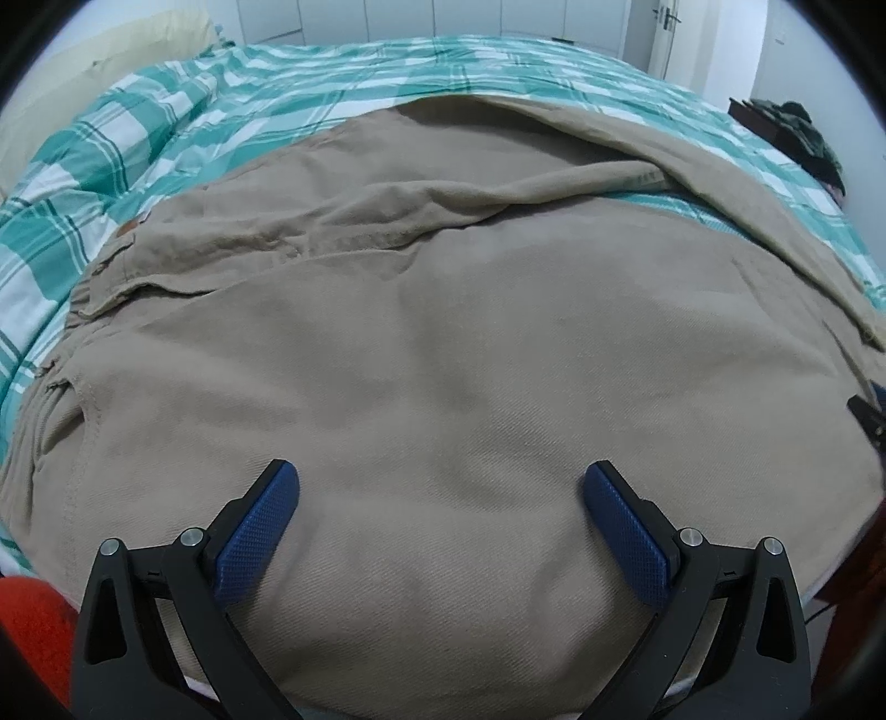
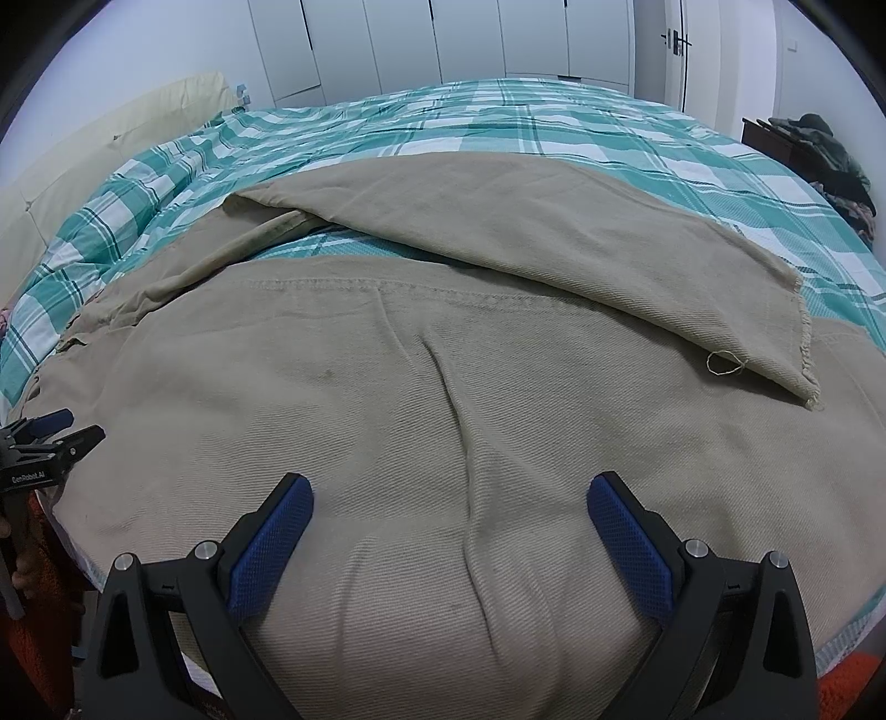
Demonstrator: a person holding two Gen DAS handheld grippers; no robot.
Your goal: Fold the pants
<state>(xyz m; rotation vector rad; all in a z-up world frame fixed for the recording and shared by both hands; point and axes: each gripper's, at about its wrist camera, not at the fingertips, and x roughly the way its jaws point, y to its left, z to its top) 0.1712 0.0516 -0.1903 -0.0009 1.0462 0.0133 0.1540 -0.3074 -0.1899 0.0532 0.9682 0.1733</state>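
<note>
Beige pants lie spread over a bed, waistband and pocket at the left in the left wrist view. Their legs fill the right wrist view, with the far leg's frayed hem folded across the near leg. My left gripper hovers open just above the seat area, nothing between its blue pads. My right gripper is open over the near leg, also holding nothing. The left gripper shows at the left edge of the right wrist view, and a tip of the right gripper at the right edge of the left wrist view.
A teal and white plaid bedspread covers the bed. A cream headboard runs along the left. White wardrobe doors stand behind, a door at the right. Dark clothes on a stand sit at far right. Orange fabric is near my left.
</note>
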